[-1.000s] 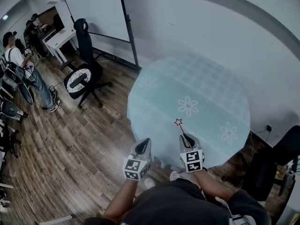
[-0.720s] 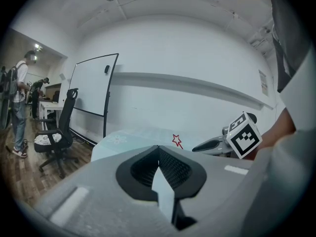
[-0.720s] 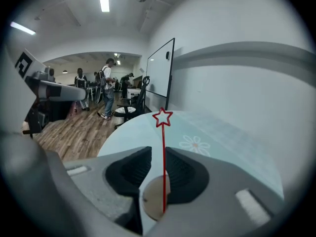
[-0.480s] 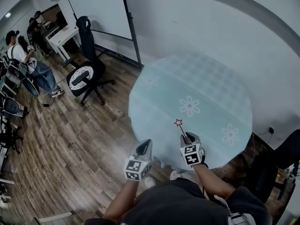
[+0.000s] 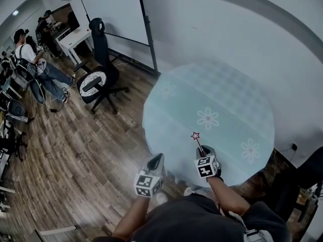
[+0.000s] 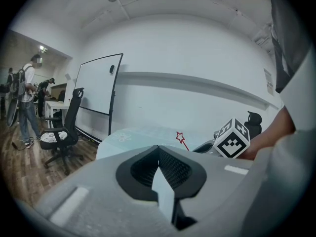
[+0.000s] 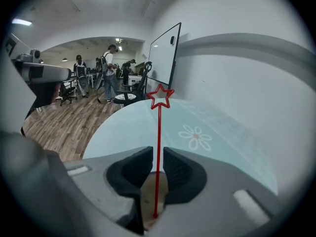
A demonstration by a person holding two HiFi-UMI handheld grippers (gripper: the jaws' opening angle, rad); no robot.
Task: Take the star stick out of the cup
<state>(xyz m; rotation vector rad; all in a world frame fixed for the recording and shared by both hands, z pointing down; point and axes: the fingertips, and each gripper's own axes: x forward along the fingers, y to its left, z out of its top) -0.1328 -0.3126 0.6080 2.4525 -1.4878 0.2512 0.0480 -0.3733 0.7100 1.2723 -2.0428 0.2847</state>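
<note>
Pinched between the nearly closed fingers of the right gripper: a thin red star-topped stick, upright over the round pale-green flowered worktop, lower end on a tan patch of unclear nature. On the left gripper, fingers pressed together, empty, above the wooden floor.
</note>
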